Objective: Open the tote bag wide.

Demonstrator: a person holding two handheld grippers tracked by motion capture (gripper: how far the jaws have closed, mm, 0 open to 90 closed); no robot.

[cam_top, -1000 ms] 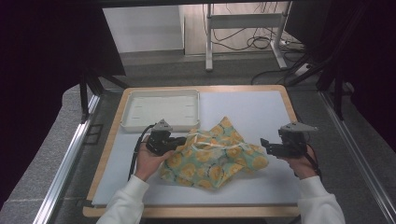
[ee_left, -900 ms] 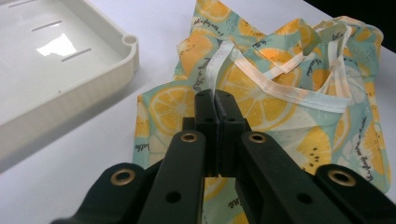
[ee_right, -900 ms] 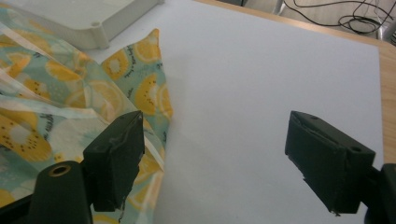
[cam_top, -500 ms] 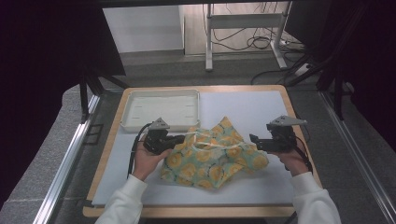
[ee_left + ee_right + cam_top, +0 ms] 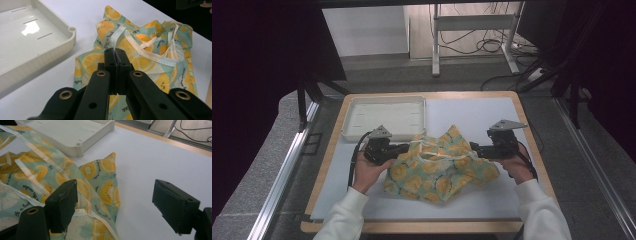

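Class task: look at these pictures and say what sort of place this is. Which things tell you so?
Probably a lab or workshop bench set up for recording handling tasks: a wooden-edged table with a white mat, metal frame rails beside it, loose cables on the floor behind, and a lemon-print cloth as practice material.

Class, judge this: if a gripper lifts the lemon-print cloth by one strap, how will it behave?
The cloth lies crumpled in soft folds, so it would likely hang limp. It looks thin, probably light. The strap lies loose, so it may pull taut first.
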